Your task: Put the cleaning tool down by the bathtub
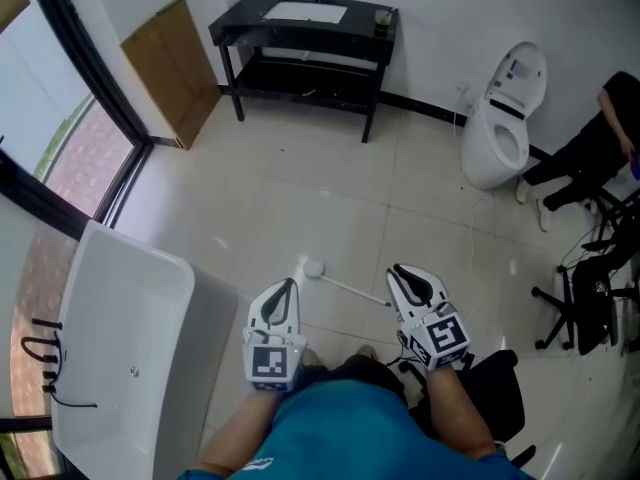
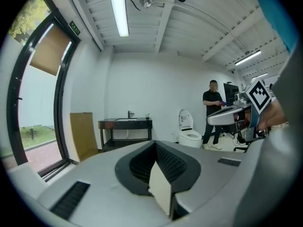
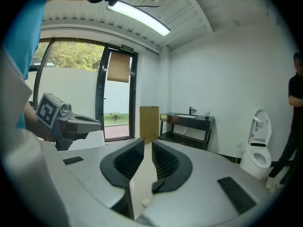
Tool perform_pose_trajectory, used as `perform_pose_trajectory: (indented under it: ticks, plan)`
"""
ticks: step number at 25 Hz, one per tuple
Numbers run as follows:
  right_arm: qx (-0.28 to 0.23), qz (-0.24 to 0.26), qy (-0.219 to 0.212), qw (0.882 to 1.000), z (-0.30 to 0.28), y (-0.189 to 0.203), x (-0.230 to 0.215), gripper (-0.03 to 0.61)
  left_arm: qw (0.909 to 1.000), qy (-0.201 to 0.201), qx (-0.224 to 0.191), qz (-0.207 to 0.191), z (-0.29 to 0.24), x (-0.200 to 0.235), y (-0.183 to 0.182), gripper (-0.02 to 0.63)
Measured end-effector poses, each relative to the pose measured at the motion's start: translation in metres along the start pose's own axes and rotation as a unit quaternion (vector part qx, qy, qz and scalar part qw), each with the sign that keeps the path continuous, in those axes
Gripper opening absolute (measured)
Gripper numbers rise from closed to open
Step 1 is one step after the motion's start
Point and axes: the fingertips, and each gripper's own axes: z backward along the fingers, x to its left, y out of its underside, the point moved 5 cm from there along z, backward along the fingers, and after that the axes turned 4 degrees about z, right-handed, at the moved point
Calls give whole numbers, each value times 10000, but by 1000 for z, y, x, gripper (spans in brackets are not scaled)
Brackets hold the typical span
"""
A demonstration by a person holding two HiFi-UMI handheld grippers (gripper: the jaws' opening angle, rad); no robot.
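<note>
The cleaning tool [image 1: 335, 280] is a thin white stick with a round white head. It lies on the tiled floor, its head toward the white bathtub [image 1: 140, 251] at the left. In the head view it shows between my two grippers, which I hold level above the floor. My left gripper [image 1: 287, 284] [image 2: 155, 145] has its tips together with nothing in them. The jaws of my right gripper [image 1: 398, 270] [image 3: 147, 148] stand a narrow gap apart. Only floor shows through that gap. The stick's near end is hidden under the right gripper.
A black sink console [image 1: 305, 38] and a brown board [image 1: 175, 68] stand against the far wall. A toilet [image 1: 505, 118] is at the back right, with a person [image 1: 590, 158] and a black office chair [image 1: 590, 298] beyond it. Tall windows line the left side.
</note>
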Motion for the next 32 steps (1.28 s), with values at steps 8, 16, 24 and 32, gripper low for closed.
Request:
perform_pose_trajectory:
  ticks: [8,16,24,32]
  plan:
    - [498,248,-961,9938,-72,55,-15,77,9979,-634,-6,109,-32,27,25,3]
    - [1093,502,-1665,9787,-133,148,-32,97,9939,-1043,306,199,-72,37,107,3]
    - [1601,596,-1905,9667,-203,290,-12,106,9909,-1188,513,380,-91,62,238,3]
    - [1782,872,-2097,9574,-266,442,5,118,9895,-1410,221,235,-131,102,360,3]
